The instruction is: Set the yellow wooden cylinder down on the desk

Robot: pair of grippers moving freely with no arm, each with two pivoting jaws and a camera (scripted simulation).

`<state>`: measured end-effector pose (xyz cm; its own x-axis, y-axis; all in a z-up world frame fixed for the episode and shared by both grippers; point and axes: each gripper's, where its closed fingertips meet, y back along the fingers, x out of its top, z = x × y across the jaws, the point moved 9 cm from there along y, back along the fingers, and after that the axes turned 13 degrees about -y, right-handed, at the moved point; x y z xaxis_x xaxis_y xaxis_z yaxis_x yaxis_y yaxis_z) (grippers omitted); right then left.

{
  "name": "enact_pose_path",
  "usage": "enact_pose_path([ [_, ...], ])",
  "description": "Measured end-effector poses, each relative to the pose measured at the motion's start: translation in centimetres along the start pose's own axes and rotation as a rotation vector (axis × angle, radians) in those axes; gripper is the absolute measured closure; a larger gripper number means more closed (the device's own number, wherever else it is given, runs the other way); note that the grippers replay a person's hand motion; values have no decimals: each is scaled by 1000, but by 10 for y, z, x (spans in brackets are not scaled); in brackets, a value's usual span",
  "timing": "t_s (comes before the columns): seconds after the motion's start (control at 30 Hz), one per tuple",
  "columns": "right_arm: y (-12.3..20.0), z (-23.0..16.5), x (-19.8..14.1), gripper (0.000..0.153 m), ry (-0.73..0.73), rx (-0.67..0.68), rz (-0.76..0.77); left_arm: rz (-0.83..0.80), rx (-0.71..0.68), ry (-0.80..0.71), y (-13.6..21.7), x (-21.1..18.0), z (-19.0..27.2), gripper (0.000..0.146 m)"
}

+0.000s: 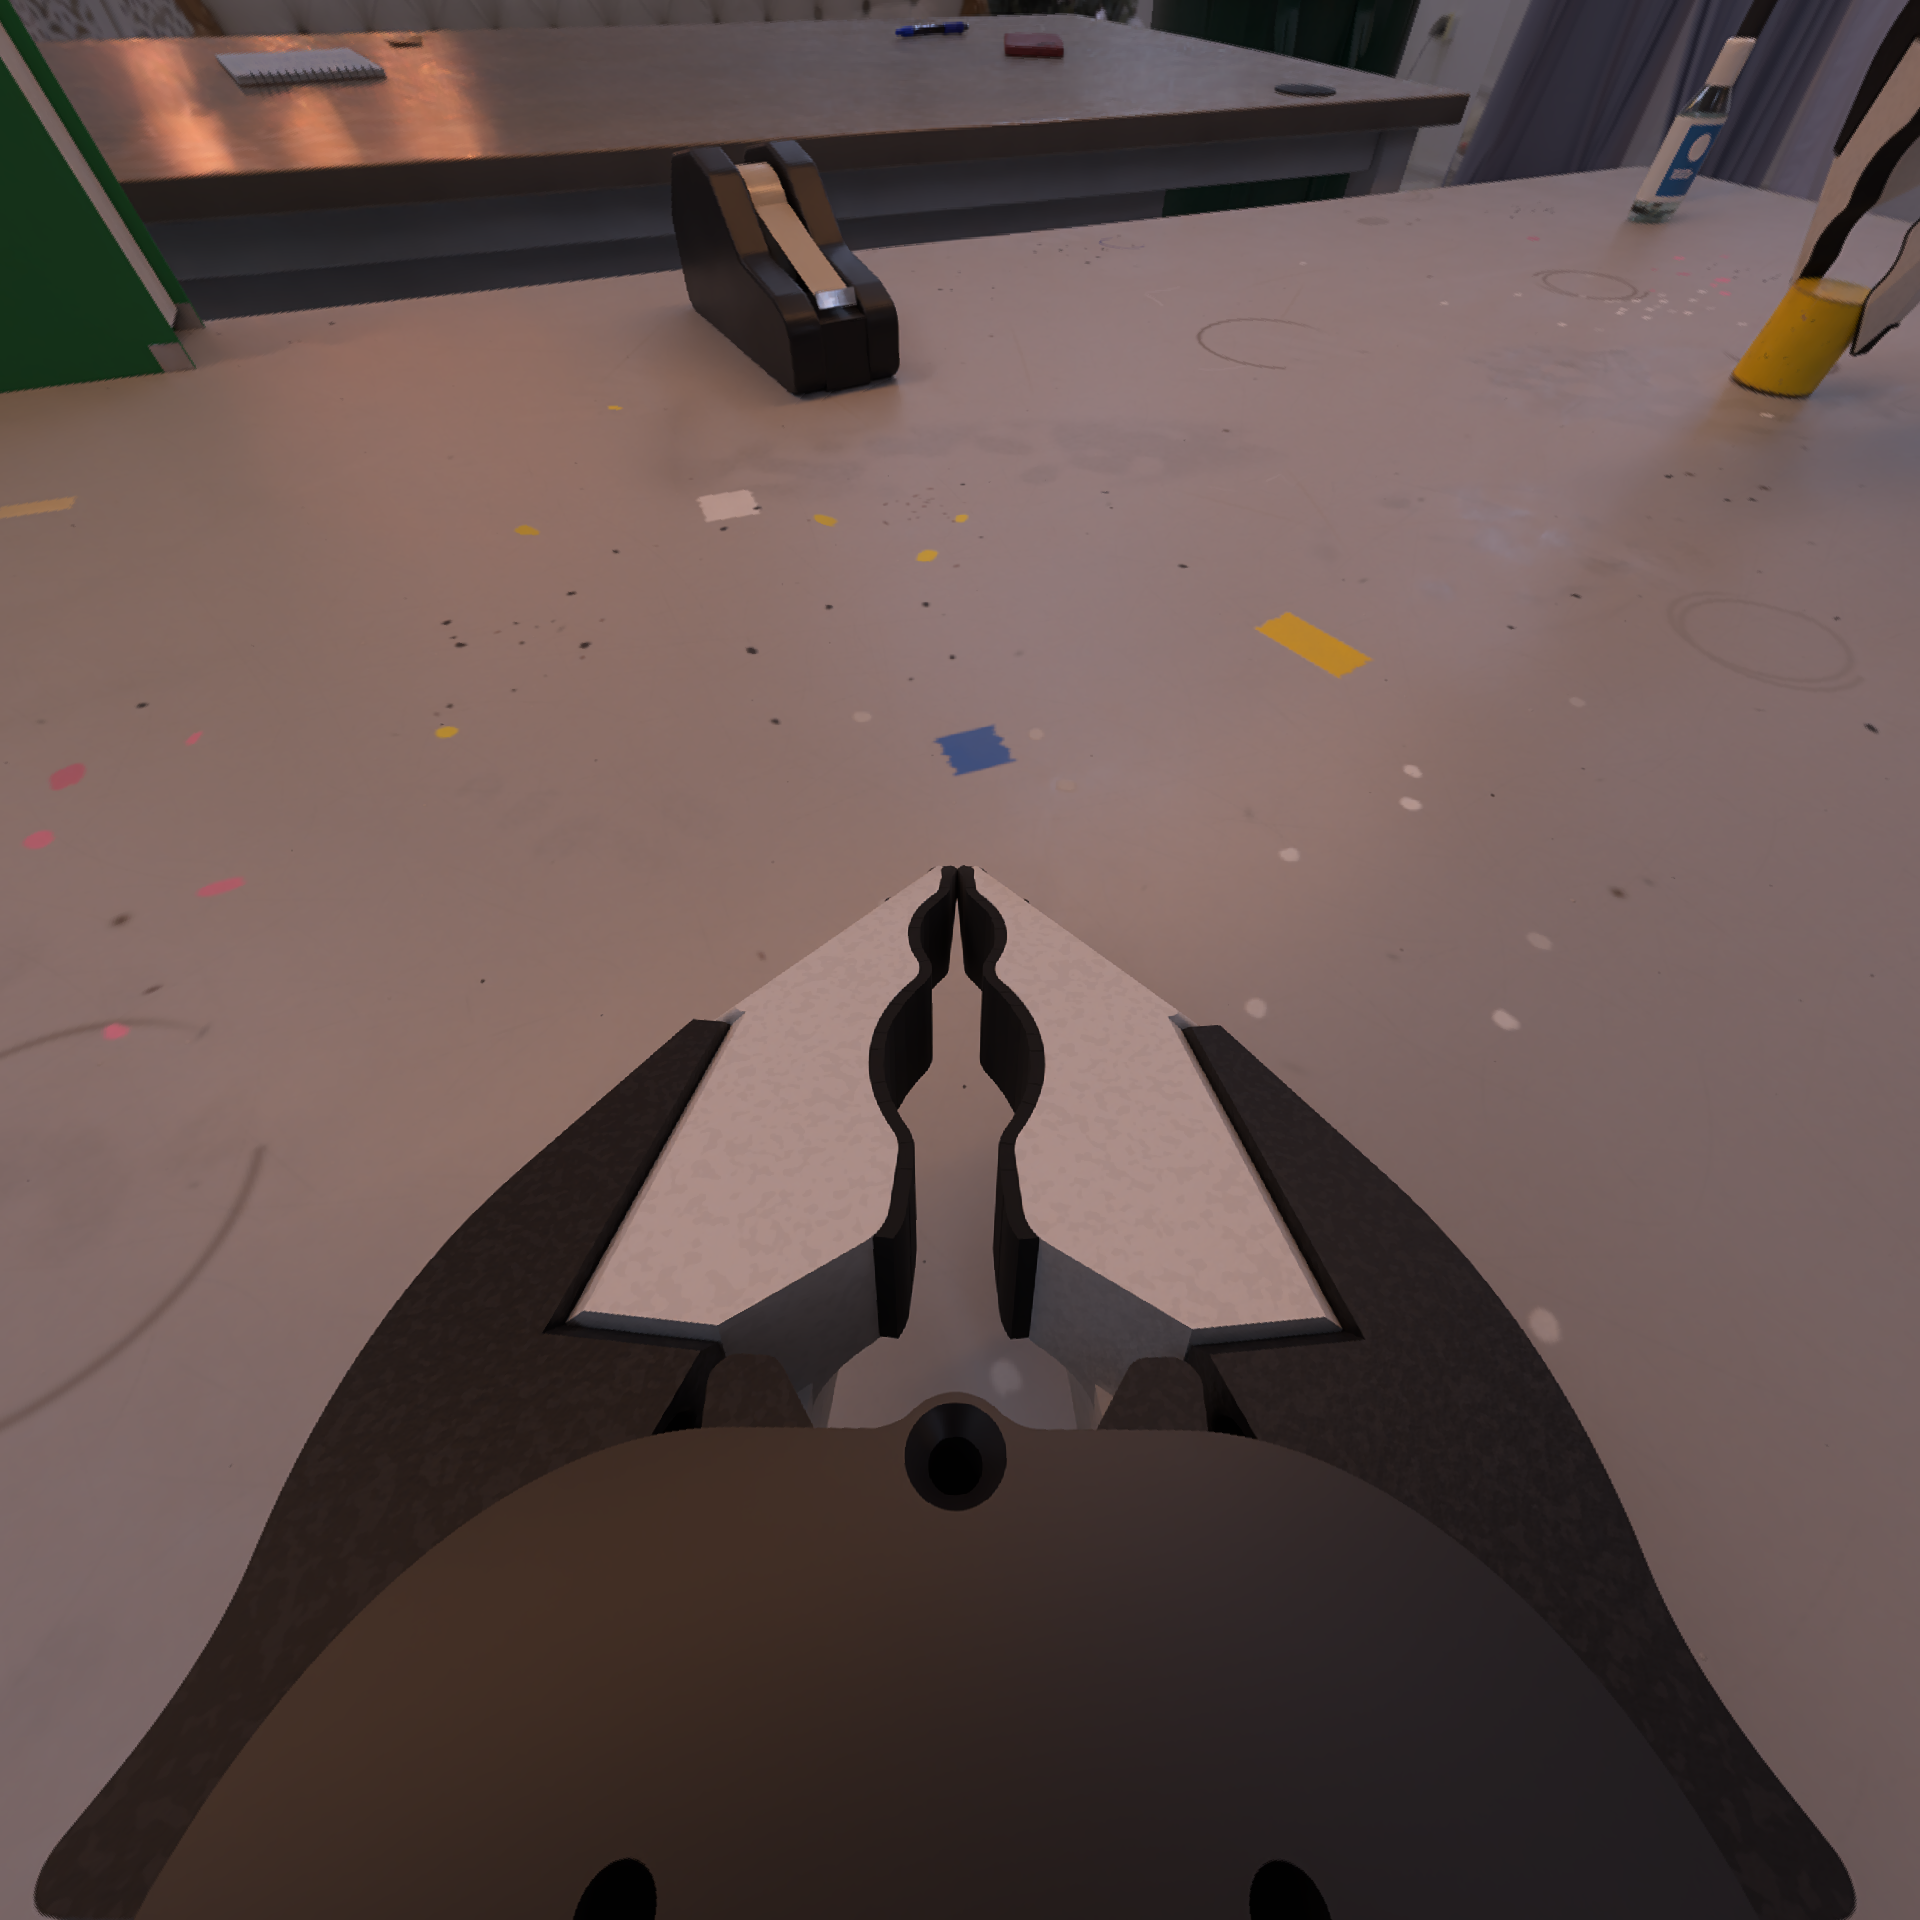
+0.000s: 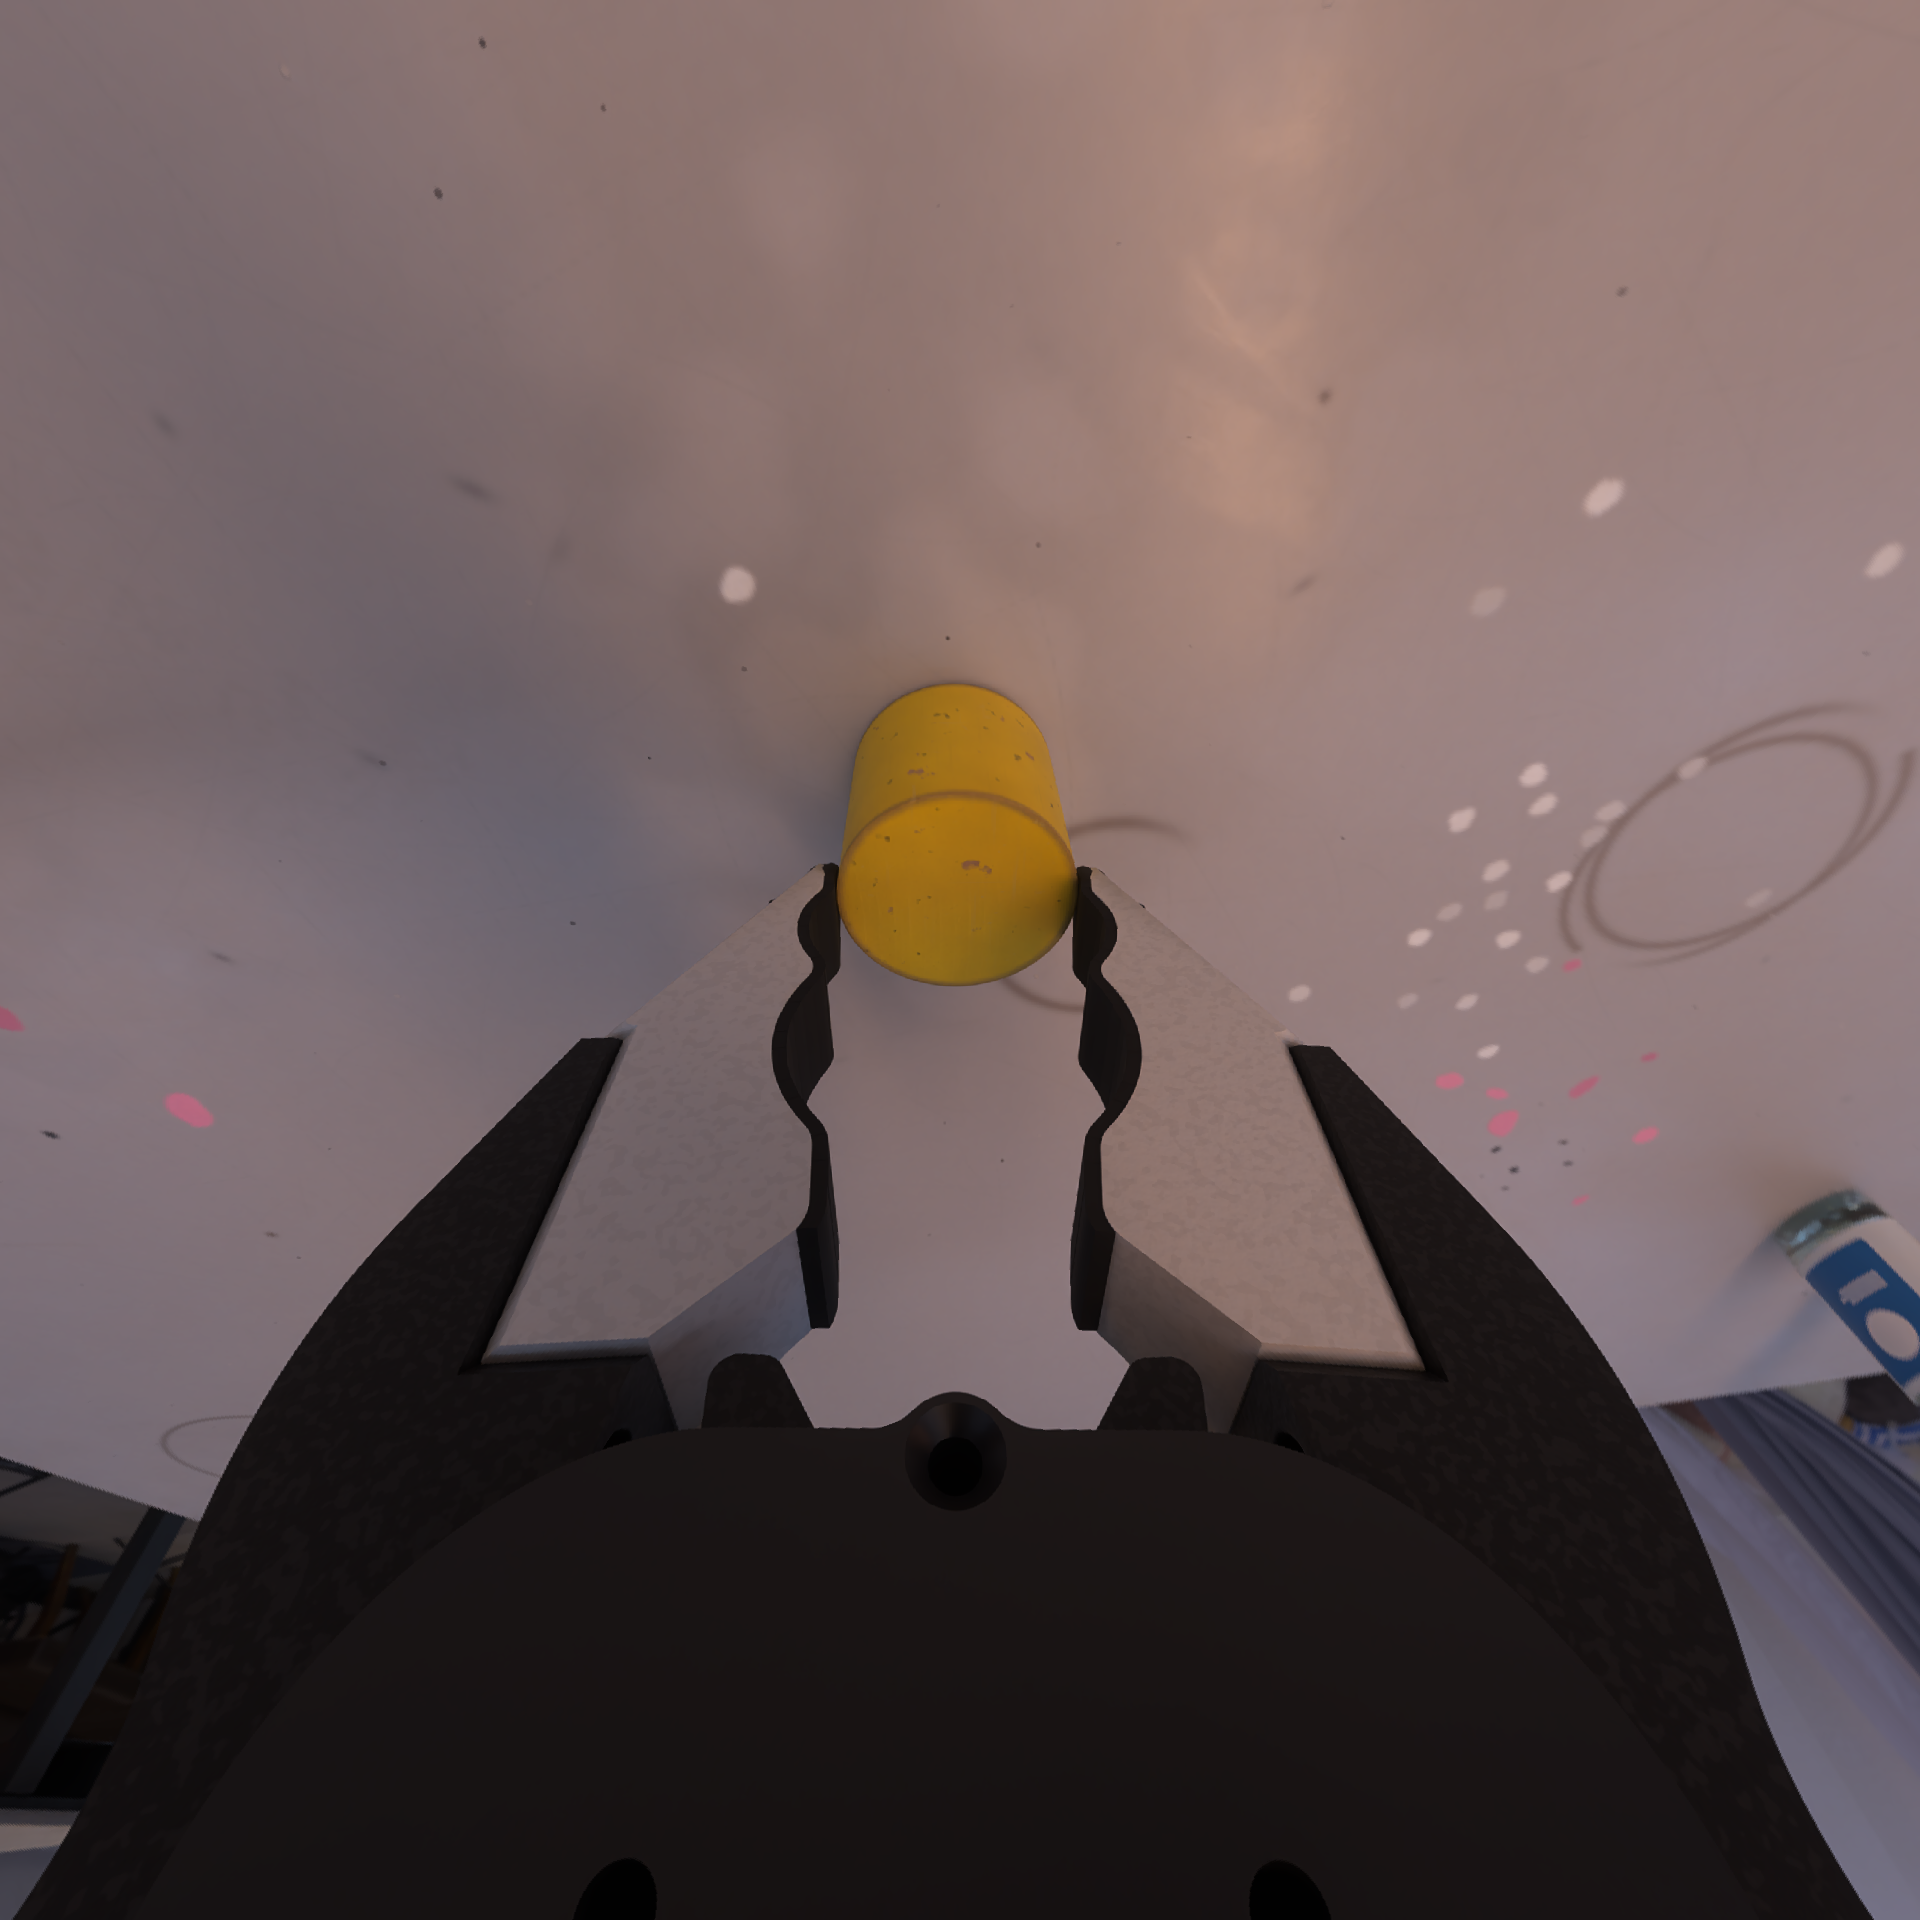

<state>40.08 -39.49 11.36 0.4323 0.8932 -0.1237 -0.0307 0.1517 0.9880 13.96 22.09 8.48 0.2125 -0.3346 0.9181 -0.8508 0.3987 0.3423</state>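
The yellow wooden cylinder [image 2: 956, 883] sits between the fingertips of my right gripper [image 2: 956, 902], which is shut on its upper end; both pads touch its sides. In the left wrist view the cylinder [image 1: 1787, 343] stands slightly tilted at the far right, with its base on the pale, paint-speckled desk [image 1: 1039, 623]. The right gripper [image 1: 1855, 301] comes down on it from above. My left gripper [image 1: 956, 873] is shut and empty, low over the middle of the desk, far to the left of the cylinder.
A black tape dispenser [image 1: 784, 270] stands at the desk's far edge. A bottle with a blue label [image 1: 1683, 135] stands behind the cylinder and also shows in the right wrist view [image 2: 1870, 1309]. A green board [image 1: 62, 229] leans at the left. A second table [image 1: 727, 104] stands behind the desk.
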Motion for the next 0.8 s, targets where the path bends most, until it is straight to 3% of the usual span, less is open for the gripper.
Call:
enact_pose_path([
  [0.03, 4, 0, 0, 108, -8, -7, 0, -1, 0, -2, 0, 0, 0, 146],
  [0.1, 24, -2, 1, 90, -18, -31, 44, -1, -3, -7, 1, 0, 0, 146],
  [0.23, 100, -36, 22, 93, 68, -171, 198, 0, -20, -20, 1, 0, 3, 146],
  [0.37, 172, -100, 75, 97, 292, -235, 382, 22, -52, -23, -4, 3, 7, 146],
  [0.57, 217, -194, 203, 99, 586, -201, 605, 77, -131, -35, -8, 11, 27, 146],
  [0.8, 213, -308, 387, 94, 842, -48, 752, 128, -201, -16, -6, 14, 40, 146],
])
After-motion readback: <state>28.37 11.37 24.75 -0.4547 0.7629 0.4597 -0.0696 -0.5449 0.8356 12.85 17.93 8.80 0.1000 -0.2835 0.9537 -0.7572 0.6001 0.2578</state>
